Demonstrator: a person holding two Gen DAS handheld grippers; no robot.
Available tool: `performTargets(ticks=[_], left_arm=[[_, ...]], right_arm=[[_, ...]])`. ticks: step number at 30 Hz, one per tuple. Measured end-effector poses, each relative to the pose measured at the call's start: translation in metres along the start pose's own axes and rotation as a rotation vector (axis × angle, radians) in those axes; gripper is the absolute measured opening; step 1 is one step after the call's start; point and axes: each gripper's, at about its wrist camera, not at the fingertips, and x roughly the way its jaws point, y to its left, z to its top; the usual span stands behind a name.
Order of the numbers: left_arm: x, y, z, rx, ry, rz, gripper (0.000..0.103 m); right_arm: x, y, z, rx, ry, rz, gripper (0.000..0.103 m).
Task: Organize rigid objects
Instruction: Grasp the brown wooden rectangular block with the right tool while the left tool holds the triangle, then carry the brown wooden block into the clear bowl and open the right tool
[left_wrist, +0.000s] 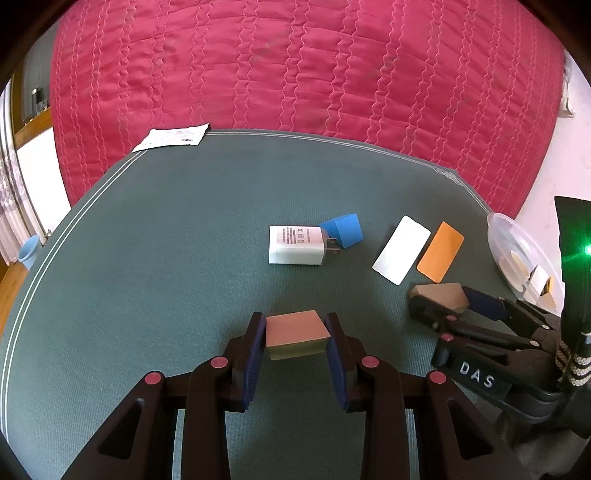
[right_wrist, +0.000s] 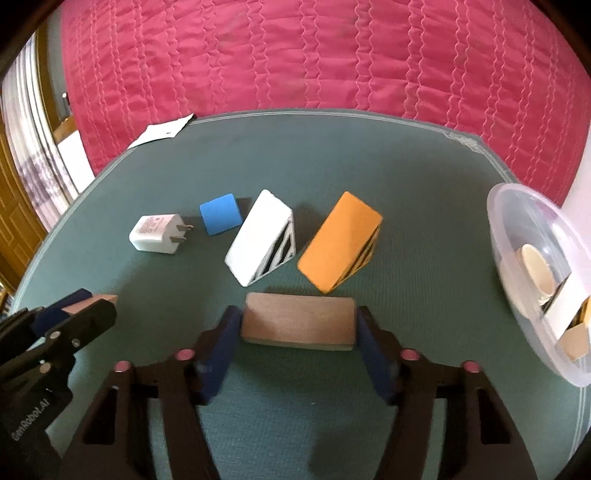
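Left wrist view: saw the left gripper (left_wrist: 295, 320) with jaws clenched on a wooden block (left_wrist: 296, 332), low over the green worktop (left_wrist: 166, 258). Noted wide free cloth to its left, up to the striped edge. Found a white charger (left_wrist: 295, 245) ahead, prongs touching a blue cap (left_wrist: 343, 229).

Right wrist view: saw the right gripper (right_wrist: 298, 318) grasping a second wooden block (right_wrist: 299, 325) by both its ends, just before a white wedge (right_wrist: 258, 236) and an orange wedge (right_wrist: 338, 240). Found a clear bowl (right_wrist: 517, 206) at the right edge of the worktop, some pieces inside. Noted a paper (right_wrist: 162, 131) over the far edge, against the red quilt (right_wrist: 295, 55). Left only narrow room between wedges and block.
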Motion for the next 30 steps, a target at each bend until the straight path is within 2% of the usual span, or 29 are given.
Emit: performTargets(ticks=[8,14,23,30], left_arm=[[0.0,-0.001,-0.001,0.0,-0.003,-0.002,0.034],[0.002,-0.003,-0.003,0.003,0.0,-0.002,0.034],[0.002,-0.005,-0.002,0.009,-0.002,0.006,0.034],[0.002,-0.008,-0.003,0.019,-0.006,0.018,0.034]], right_arm=[[-0.009,-0.014,-0.007,0.057,-0.021,0.076,0.062],[-0.024,-0.031,-0.017,0.102,-0.044,0.095,0.062],[-0.052,-0.066,-0.025,0.178,-0.109,0.066,0.062],[-0.077,-0.103,-0.031,0.223,-0.167,-0.008,0.062]])
